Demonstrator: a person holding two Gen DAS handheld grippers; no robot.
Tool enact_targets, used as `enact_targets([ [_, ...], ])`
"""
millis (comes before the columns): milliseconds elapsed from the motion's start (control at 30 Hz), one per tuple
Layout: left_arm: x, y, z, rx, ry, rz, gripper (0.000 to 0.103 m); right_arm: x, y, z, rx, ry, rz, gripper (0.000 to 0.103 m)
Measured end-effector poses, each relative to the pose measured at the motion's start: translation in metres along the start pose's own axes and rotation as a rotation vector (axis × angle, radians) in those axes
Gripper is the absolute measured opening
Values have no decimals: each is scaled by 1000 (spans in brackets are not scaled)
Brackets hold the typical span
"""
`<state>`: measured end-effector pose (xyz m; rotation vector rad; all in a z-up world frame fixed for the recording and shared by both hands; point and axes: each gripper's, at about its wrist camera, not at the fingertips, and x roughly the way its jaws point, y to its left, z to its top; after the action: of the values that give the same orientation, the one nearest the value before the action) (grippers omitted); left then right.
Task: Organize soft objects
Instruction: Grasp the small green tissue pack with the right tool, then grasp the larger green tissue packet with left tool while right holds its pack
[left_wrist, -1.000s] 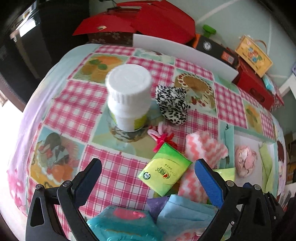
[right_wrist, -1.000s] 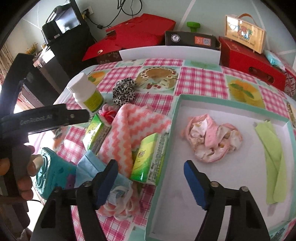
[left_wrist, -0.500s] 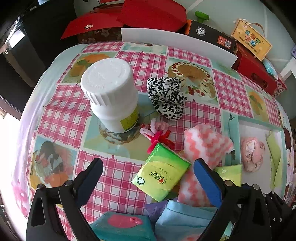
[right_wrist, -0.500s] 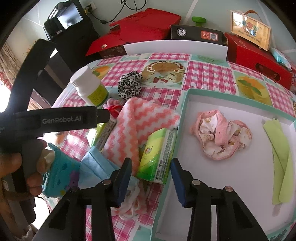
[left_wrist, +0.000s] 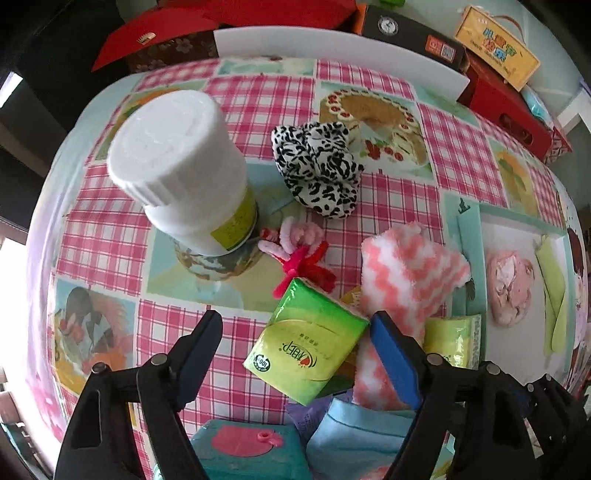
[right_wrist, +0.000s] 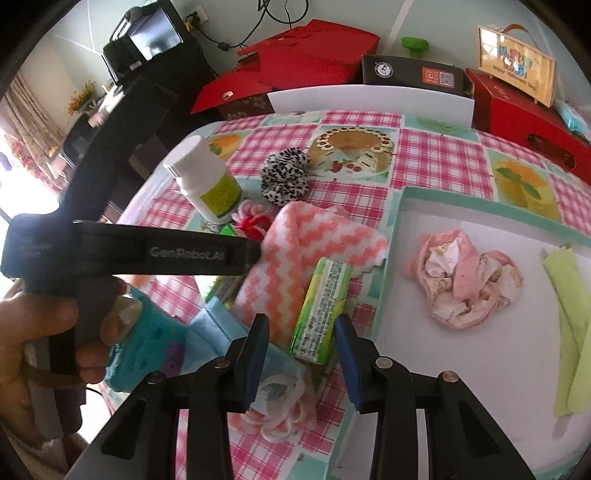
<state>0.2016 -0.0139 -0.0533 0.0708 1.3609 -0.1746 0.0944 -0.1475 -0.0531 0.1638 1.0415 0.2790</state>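
A pile of soft things lies on the checked tablecloth: a pink-and-white zigzag cloth, green tissue packs, a black-and-white scrunchie, a red-and-pink pipe-cleaner bow, a blue mask. My left gripper is open, its jaws either side of a green tissue pack. My right gripper is partly open and empty, its jaws flanking the near end of the other tissue pack. A white tray holds a crumpled pink cloth and a green cloth.
A white pill bottle stands left of the pile. A teal wipes pack lies at the near edge. Red boxes, a black box and a white board stand behind the table.
My right gripper has narrowed from wide open and moved left onto the tissue pack by the tray. My left gripper has moved forward toward the pile and stays open.
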Motion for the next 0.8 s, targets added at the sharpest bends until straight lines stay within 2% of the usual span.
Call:
enact_targets([
  [133, 7, -1, 8, 13, 34, 0, 79, 2, 0, 0, 12, 0, 23, 39],
  [233, 12, -4, 14, 25, 63, -2, 69, 5, -4, 0, 30, 7, 15, 39],
  [500, 23, 0, 17, 25, 100, -14, 62, 17, -7, -1, 40, 40, 3, 36],
  [633, 27, 1, 19, 18, 103, -9, 62, 22, -8, -2, 46, 48, -15, 31],
  [800, 25, 0, 17, 11, 101, -2, 62, 24, -10, -2, 55, 42, -12, 31],
])
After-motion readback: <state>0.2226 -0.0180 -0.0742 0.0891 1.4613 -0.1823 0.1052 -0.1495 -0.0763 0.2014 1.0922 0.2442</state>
